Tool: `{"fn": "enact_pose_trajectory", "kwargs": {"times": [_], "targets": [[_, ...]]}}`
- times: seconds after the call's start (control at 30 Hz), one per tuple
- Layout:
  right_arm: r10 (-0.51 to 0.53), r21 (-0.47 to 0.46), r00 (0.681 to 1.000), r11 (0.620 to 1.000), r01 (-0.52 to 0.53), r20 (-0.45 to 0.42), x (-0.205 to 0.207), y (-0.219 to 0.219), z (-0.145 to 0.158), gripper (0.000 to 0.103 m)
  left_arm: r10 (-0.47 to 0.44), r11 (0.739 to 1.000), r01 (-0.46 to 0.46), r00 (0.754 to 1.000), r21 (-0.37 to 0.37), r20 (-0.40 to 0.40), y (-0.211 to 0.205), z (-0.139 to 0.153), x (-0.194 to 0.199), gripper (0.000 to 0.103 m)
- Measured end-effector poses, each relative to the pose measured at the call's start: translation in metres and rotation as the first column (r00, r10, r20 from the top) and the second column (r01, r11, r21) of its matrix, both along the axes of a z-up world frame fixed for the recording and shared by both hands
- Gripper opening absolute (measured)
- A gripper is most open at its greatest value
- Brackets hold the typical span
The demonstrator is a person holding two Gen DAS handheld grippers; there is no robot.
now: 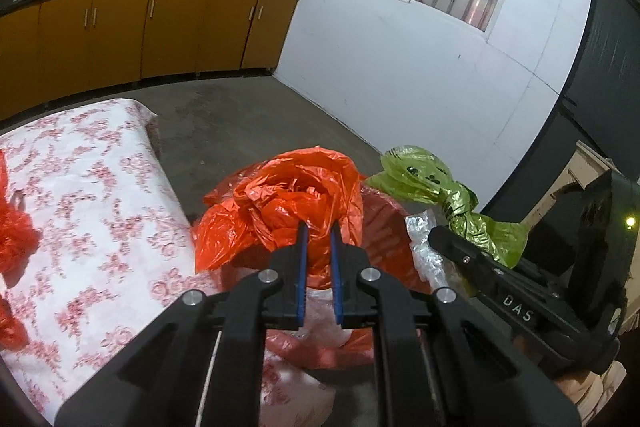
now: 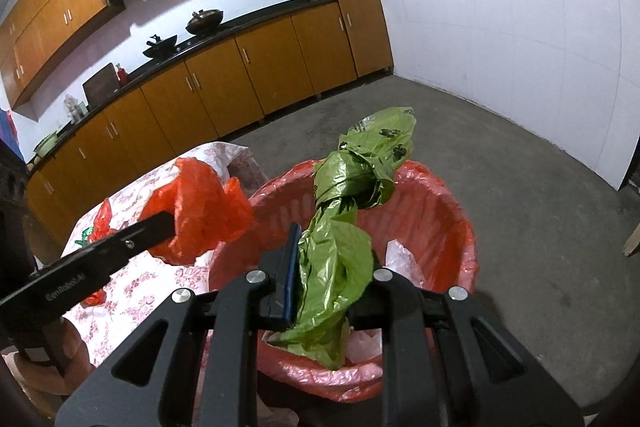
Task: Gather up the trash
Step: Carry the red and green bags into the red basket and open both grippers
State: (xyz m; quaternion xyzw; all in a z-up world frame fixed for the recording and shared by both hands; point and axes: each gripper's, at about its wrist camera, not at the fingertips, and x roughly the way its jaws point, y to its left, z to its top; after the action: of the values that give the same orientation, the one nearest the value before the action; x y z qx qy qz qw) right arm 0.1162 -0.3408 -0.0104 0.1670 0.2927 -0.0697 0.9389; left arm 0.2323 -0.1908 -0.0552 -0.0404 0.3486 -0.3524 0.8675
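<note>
My left gripper (image 1: 319,227) is shut on a crumpled orange plastic bag (image 1: 288,199) and holds it by the rim of a red bin (image 2: 436,211) lined with a red bag. The orange bag also shows in the right wrist view (image 2: 200,215). My right gripper (image 2: 332,239) is shut on a twisted green plastic bag (image 2: 344,227) and holds it above the bin's opening. The green bag shows in the left wrist view too (image 1: 432,187). White and clear plastic scraps (image 2: 400,259) lie inside the bin.
A table with a floral cloth (image 1: 80,187) stands left of the bin and carries more red plastic scraps (image 1: 16,239). Orange kitchen cabinets (image 2: 240,75) run along the back wall. Bare concrete floor (image 2: 520,155) lies beyond the bin.
</note>
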Motion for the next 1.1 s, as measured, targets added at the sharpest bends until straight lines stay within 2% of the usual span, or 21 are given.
{"fn": "enact_pose_trajectory", "kwargs": {"times": [0.8, 0.97, 1.0, 1.07, 1.1], "targets": [[-0.002, 0.047, 0.999, 0.999, -0.001, 0.05, -0.02, -0.014, -0.001, 0.019, -0.047, 0.999, 0.047, 0.997, 0.004, -0.057, -0.032, -0.026, 0.018, 0.011], [-0.003, 0.049, 0.999, 0.999, 0.0, 0.051, -0.017, -0.015, 0.002, 0.02, -0.044, 0.999, 0.045, 0.997, 0.01, -0.061, -0.033, -0.029, 0.021, 0.015], [-0.004, 0.054, 0.999, 0.999, 0.002, 0.051, -0.016, -0.015, 0.002, 0.022, -0.038, 0.999, 0.039, 0.997, 0.012, -0.061, -0.032, -0.03, 0.022, 0.017], [-0.009, 0.07, 0.999, 0.998, 0.005, 0.053, -0.015, -0.017, 0.001, 0.037, -0.035, 0.999, 0.035, 0.997, 0.007, -0.073, -0.03, -0.032, 0.024, 0.025], [-0.011, 0.074, 0.998, 0.997, 0.007, 0.055, -0.015, -0.018, 0.001, 0.041, -0.031, 0.999, 0.031, 0.997, 0.008, -0.074, -0.029, -0.033, 0.024, 0.027]]}}
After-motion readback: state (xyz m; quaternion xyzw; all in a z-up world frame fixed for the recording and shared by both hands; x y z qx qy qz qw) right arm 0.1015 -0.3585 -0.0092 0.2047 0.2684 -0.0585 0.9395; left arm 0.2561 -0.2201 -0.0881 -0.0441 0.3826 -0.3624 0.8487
